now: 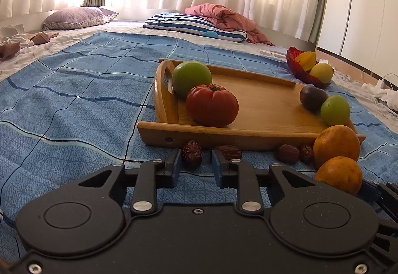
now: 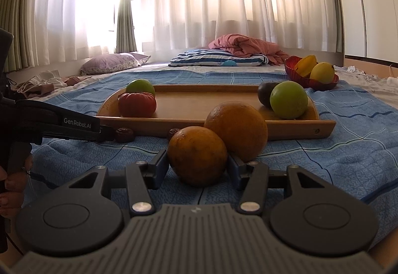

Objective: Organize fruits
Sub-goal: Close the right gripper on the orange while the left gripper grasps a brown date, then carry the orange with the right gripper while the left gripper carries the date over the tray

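Note:
A wooden tray (image 1: 261,105) (image 2: 204,102) lies on the blue bedspread. It holds a green apple (image 1: 191,78), a red tomato (image 1: 212,105), a dark plum (image 1: 312,97) and a second green fruit (image 1: 334,110). Several red dates lie in front of the tray. My left gripper (image 1: 195,159) is open, with one date (image 1: 191,153) between its fingers. Two oranges (image 2: 197,156) (image 2: 236,131) lie on the bedspread. My right gripper (image 2: 197,164) stands around the nearer orange, fingers at its sides.
A red bowl (image 1: 296,65) (image 2: 293,72) with a starfruit and a yellow fruit sits behind the tray at right. Pillows and a pink blanket (image 2: 246,47) lie at the far end. The left gripper's body (image 2: 49,122) shows at the left.

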`<move>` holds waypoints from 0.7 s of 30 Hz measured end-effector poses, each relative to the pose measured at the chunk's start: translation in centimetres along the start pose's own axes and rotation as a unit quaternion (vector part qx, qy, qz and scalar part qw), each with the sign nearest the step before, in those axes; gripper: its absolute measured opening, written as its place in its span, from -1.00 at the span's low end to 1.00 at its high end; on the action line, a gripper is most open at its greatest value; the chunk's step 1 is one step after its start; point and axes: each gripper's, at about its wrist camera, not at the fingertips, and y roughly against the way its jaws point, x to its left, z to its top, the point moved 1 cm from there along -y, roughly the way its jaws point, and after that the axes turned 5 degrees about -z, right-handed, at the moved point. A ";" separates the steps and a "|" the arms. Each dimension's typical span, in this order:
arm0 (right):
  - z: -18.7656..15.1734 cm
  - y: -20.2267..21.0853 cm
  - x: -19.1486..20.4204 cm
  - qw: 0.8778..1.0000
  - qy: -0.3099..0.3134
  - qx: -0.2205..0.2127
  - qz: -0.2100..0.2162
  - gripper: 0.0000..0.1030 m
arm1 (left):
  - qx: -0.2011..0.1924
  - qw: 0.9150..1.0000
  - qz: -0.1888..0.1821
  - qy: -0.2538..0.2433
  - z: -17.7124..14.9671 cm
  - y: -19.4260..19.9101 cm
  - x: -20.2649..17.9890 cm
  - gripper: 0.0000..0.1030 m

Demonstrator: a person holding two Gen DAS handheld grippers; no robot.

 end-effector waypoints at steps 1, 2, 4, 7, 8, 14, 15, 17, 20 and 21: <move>0.0 0.0 0.0 1.000 0.000 0.000 0.000 0.09 | -0.003 1.000 0.002 -0.003 0.0 0.1 -0.1 -0.67; 0.0 0.0 0.0 1.000 0.001 0.000 0.000 0.07 | -0.007 1.000 0.003 -0.008 0.1 0.3 -0.3 -0.67; 0.0 0.0 0.0 1.000 0.001 0.000 -0.001 0.04 | -0.022 1.000 0.008 -0.021 0.1 0.8 -0.8 -0.68; 0.1 0.1 0.1 1.000 0.005 -0.001 -0.002 0.03 | -0.041 0.997 0.017 -0.059 0.5 1.5 -2.0 -0.68; 0.1 0.1 0.1 1.000 0.004 -0.001 -0.002 0.03 | -0.046 0.996 0.018 -0.072 0.6 1.7 -2.5 -0.68; 0.5 0.8 0.0 1.000 -0.001 -0.010 0.009 0.03 | -0.055 0.994 0.015 -0.096 0.7 2.2 -3.8 -0.68; 0.7 1.0 0.1 1.000 0.001 -0.014 0.009 0.03 | -0.055 0.994 0.013 -0.096 0.8 2.3 -3.9 -0.68; 0.9 1.2 0.1 1.000 0.004 -0.021 0.010 0.03 | -0.059 0.994 0.011 -0.096 0.9 2.6 -4.1 -0.68; 1.4 1.7 -0.1 1.000 0.001 -0.028 0.013 0.03 | -0.068 0.993 0.008 -0.099 1.4 2.9 -4.4 -0.68; 1.6 1.8 -0.2 0.999 0.001 -0.032 0.013 0.03 | -0.070 0.993 0.006 -0.099 1.6 3.0 -4.5 -0.68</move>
